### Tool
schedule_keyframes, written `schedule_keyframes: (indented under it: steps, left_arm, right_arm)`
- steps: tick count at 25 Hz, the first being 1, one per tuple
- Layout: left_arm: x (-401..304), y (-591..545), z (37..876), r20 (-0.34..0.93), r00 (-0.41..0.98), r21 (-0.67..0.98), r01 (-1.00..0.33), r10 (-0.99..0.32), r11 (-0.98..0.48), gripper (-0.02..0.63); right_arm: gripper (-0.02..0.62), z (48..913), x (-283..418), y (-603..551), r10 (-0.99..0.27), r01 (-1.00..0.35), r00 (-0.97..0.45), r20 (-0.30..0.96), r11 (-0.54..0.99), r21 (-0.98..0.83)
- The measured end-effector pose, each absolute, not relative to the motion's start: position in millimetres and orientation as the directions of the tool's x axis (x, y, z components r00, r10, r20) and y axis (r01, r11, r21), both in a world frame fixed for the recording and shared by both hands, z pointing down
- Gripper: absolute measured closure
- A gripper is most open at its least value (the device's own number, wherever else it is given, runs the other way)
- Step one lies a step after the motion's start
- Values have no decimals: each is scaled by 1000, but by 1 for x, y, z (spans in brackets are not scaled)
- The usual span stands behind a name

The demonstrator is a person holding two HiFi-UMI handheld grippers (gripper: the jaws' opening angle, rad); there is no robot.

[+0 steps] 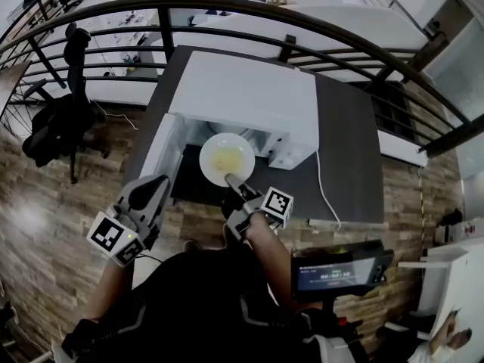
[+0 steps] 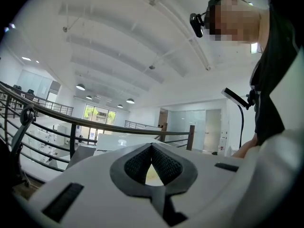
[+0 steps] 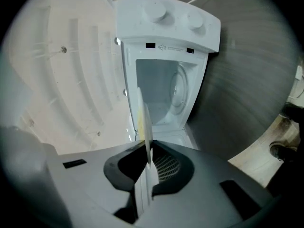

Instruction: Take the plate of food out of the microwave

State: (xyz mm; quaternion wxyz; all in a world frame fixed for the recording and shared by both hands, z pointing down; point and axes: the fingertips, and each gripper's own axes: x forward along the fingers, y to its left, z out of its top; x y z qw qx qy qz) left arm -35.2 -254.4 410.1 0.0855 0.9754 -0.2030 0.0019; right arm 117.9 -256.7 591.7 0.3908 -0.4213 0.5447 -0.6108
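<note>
- Your right gripper point(image 1: 236, 184) is clamped on the near rim of the plate point(image 1: 226, 158); its own view shows the plate edge-on between the pads.
- The plate, carrying yellowish food, hangs just outside the open mouth of the microwave point(image 1: 249, 89), above the front part of the table point(image 1: 348, 165).
- The microwave door point(image 1: 160, 153) stands open at the left.
- Your left gripper point(image 1: 153, 187) has its jaws together with nothing between them and is held low off the table's front left corner.
</note>
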Motion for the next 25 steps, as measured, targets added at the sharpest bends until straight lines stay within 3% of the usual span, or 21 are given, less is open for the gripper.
schedule_keyframes:
  steps: [11, 25]
  left_arm:
    - [-36, -247, 414, 23, 952, 182, -305, -306, -935, 604]
    - [-4, -215, 397, 38, 933, 157, -359, -357, -920, 604]
  right_arm:
    - [572, 549, 100, -221, -952, 2, -301, 58, -61, -998]
    - [572, 507, 116, -185, -921, 12, -390, -23, 20, -1000]
